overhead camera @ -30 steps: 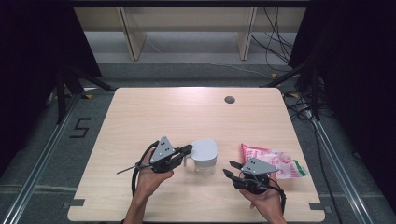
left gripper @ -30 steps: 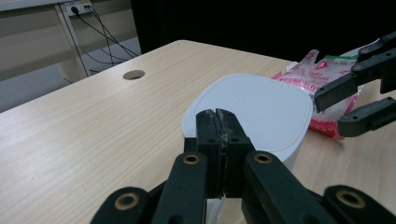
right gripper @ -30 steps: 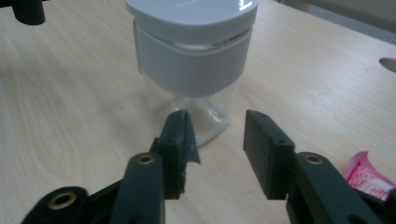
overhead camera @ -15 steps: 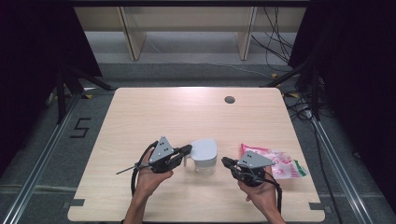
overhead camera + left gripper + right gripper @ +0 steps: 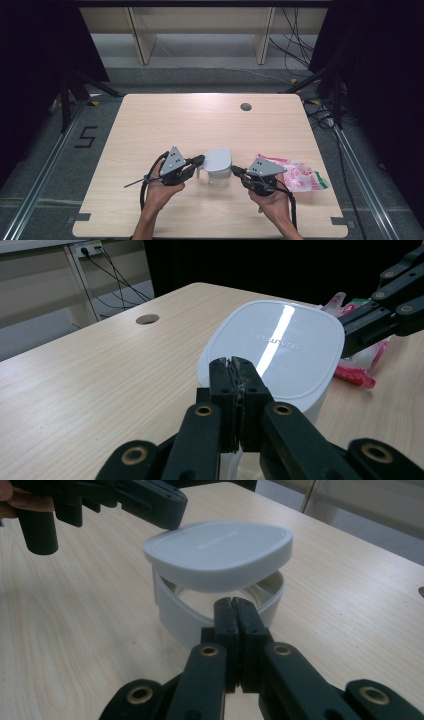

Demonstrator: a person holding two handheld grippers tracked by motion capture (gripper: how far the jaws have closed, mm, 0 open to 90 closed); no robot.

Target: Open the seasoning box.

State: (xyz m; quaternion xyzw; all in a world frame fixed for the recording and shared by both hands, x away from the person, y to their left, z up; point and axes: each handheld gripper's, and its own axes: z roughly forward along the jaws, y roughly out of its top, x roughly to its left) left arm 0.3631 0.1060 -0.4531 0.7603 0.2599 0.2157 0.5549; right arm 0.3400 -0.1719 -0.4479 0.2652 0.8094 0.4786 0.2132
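Lid (image 5: 220, 555) hovers tilted above its container (image 5: 220, 605) at frame centre — left gripper (image 5: 197, 162) pinching its edge to lift it, right gripper (image 5: 239, 172) (jaws pressed together) steadying the rim.

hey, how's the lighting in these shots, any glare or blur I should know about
Left gripper view: a bright streak of glare runs across the white lid, washing out part of its faint lettering; the near tool is sharp. Right gripper view: even light, no glare on the lid, far background soft. High view: table well lit, surroundings nearly black.
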